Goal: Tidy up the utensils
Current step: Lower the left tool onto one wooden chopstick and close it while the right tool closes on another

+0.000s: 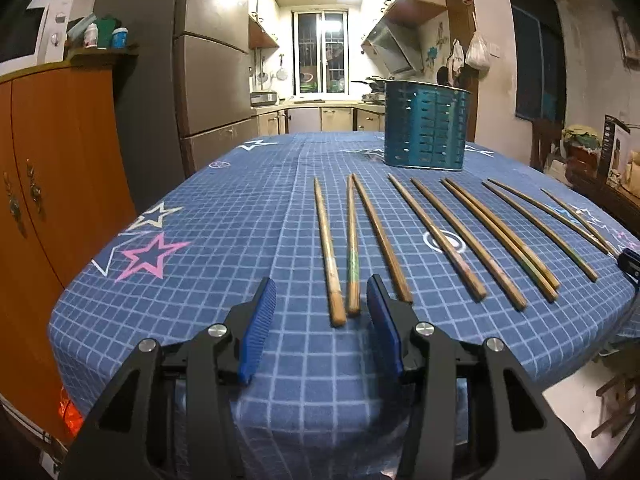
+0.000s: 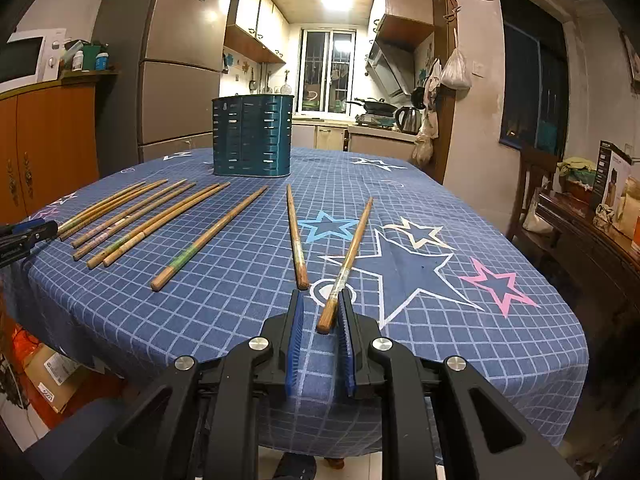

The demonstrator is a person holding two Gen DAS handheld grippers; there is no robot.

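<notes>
Standing upright near the far edge of the counter is the teal slotted holder, and from these low angles its inside cannot be seen. Wooden chopsticks lie side by side in a row across the blue checked cloth, thick ends toward the near edge, thin ends toward the holder. Nothing sits between the row and the holder, just bare starred cloth.

Over on the left, the left tongs hang low at the near edge, tilted down, jaws partly apart; the two leftmost chopsticks have their thick ends just ahead of the gap, close to the right pad, and neither pad presses on them. On the right, the right tongs sit low too, jaws narrow, with the angled chopstick poking its butt end in between them, close against the right pad; whether it is truly pinched I cannot tell. Another chopstick lies just ahead of the left pad, free.
</notes>
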